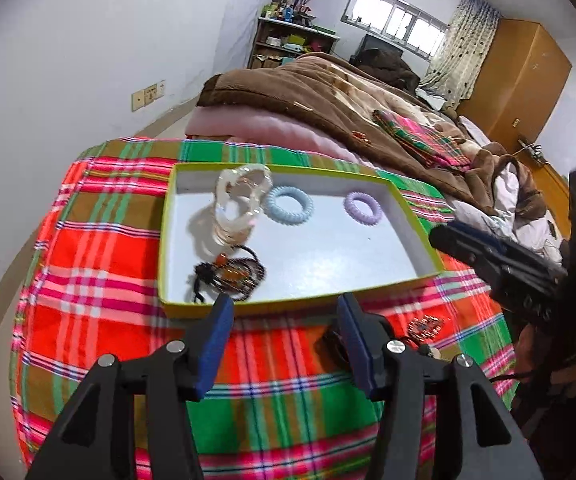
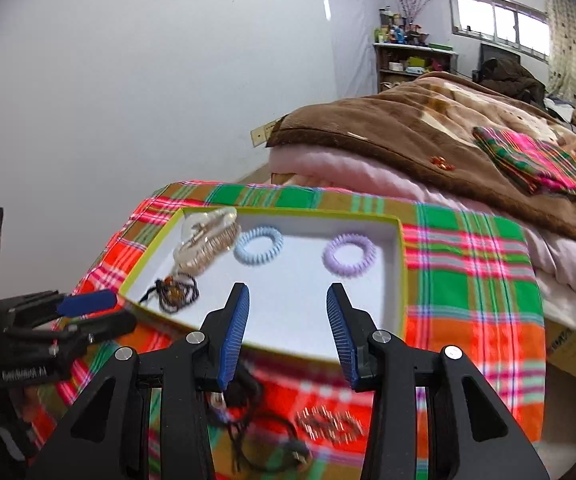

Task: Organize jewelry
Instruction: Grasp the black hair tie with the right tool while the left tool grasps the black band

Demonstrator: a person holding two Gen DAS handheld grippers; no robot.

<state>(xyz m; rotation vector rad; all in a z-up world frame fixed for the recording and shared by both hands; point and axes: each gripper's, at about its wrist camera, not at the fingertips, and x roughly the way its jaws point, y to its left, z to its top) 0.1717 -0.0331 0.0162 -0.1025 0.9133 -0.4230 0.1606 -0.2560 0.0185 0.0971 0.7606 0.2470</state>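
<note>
Both empty: left gripper (image 1: 284, 308) and right gripper (image 2: 288, 300) gaped wide, near tray (image 1: 307, 302) of hair ties.

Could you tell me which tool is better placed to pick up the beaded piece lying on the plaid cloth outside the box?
Right, probably. The right tool is open and empty, with the beaded piece lying just below it on the cloth. The left tool, also open and empty, sits further to one side of the piece.

Red-green-pink plaid cloth (image 1: 120, 280), lime-rimmed white tray (image 1: 166, 216), pale-blue coil band (image 1: 288, 205), lilac one (image 1: 361, 207).
</note>
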